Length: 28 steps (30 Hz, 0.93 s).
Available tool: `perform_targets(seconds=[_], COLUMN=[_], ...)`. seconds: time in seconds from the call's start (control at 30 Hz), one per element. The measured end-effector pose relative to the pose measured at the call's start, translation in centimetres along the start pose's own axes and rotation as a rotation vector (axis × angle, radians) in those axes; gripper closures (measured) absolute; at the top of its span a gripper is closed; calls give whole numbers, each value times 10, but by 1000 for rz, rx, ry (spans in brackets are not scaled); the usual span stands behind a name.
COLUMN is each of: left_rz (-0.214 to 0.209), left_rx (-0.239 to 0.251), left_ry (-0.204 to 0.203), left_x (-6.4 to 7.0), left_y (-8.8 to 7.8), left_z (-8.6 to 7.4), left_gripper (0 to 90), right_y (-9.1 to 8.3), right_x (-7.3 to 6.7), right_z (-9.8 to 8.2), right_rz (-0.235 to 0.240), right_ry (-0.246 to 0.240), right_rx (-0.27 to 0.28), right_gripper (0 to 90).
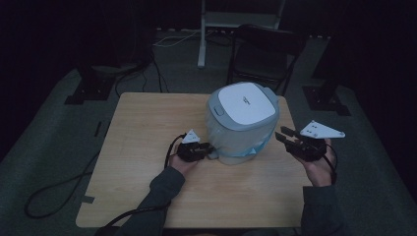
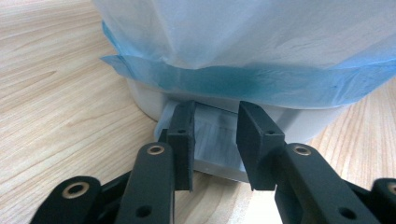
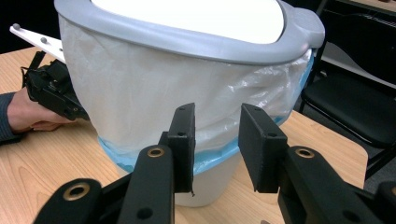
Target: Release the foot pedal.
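A small white pedal bin (image 1: 241, 125) with a grey-rimmed lid (image 1: 246, 102) stands on the wooden table (image 1: 142, 128), right of the middle. A white liner with a blue band (image 2: 233, 81) hangs over its wall. My left gripper (image 1: 209, 149) lies low at the bin's left base. Its jaws stand open either side of the grey foot pedal (image 2: 217, 144), and the pads do not press on it. My right gripper (image 1: 292, 139) hovers off the bin's right side, open, with nothing between its fingers (image 3: 184, 140). It points at the bin's liner (image 3: 140, 98).
A dark folding chair (image 1: 263, 54) stands just behind the table, and a white stand (image 1: 202, 34) is farther back. Cables (image 1: 54, 191) lie on the grey floor at the left. Bare tabletop extends left of the bin and toward the near edge.
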<state>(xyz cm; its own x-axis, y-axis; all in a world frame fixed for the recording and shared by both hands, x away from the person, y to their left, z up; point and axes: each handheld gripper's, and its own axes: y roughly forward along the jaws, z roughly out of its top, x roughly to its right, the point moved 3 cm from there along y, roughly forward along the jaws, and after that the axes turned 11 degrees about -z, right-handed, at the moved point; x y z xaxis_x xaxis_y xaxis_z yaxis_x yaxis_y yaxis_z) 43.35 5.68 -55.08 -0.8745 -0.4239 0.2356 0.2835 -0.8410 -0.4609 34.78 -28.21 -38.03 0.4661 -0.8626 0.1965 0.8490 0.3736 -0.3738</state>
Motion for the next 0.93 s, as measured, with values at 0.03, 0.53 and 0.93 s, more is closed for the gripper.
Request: perform_targets(seconds=[0.03,0.53,0.93], left_rz=[2,73,104], left_rx=[1,22,32], left_ry=[-2,-17,-41], left_x=[0,-4,-9], left_y=[0,-6,-8], left_z=[0,-1,-1], left_gripper=[672,648,634], right_y=[0,17,43], right_x=[0,5,16], right_z=[-1,-20,-44], right_rz=[-2,-58,-125], right_ry=[-1,14,44], right_rx=[-1,-58,-126], right_gripper=[657,650,631])
